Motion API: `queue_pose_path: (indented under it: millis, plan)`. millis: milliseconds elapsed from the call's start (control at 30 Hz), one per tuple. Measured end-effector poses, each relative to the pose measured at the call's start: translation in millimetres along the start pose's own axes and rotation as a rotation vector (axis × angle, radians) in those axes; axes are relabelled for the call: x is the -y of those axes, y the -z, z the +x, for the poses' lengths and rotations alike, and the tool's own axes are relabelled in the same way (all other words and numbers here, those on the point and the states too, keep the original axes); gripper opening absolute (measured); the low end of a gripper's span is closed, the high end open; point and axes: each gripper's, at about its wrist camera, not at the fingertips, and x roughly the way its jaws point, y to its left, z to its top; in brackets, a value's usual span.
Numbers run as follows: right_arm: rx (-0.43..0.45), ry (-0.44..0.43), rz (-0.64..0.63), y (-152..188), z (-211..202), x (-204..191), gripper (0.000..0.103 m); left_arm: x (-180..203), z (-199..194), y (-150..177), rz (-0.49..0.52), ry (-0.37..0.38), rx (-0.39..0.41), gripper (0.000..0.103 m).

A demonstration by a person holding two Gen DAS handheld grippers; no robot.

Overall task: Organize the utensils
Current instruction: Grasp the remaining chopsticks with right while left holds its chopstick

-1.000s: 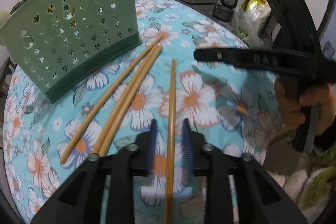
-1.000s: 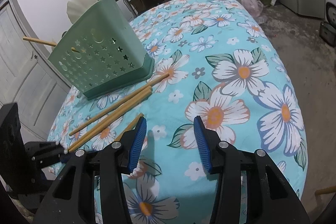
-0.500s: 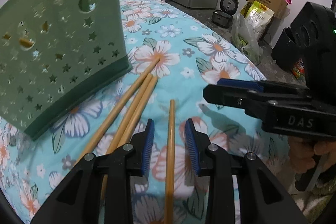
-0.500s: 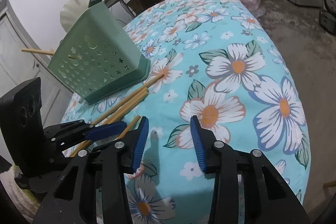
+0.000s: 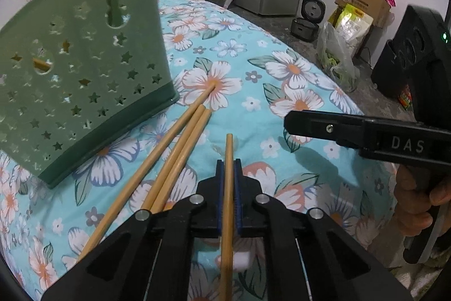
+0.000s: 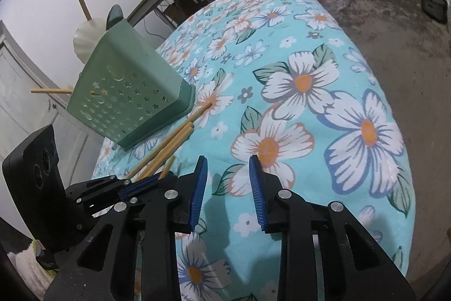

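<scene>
The single chopstick lies on the flower-patterned surface, apart from the rest, and your left hand-held gripper is clamped on it: the blue pads press its shaft from both sides, with its blunt tip sticking out toward 12 o'clock and the rest running back under the camera. Just beside it, at about 10 o'clock, three more chopsticks lie fanned together, tips pointing toward the base of the green utensil holder. That holder, pierced with star and moon cut-outs, stands tilted at the far left, and a wooden stick shows through one of its holes. Your right hand-held gripper hangs above the cloth at 3 o'clock of the left one; its jaws have just been closing, yet they stand apart with nothing between them. Your hand wraps its handle at the right edge.
</scene>
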Motion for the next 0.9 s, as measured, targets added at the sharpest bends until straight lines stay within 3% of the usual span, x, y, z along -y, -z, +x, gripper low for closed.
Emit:
queue_pose_path:
  millis: [200,567,900]
  plan:
    - [0.007,-0.032,0.013,-3,-10,-4,0.030,-10,-33,8,-0.058,-0.007,0.052,0.005]
    - [-0.127,-0.269,0.207,-21,30,-24,0.027,-53,-108,36,-0.246,-0.085,0.174,0.005]
    - [-0.199,-0.230,0.432,-25,74,-12,0.020,-77,-139,54,-0.326,-0.108,0.233,0.005]
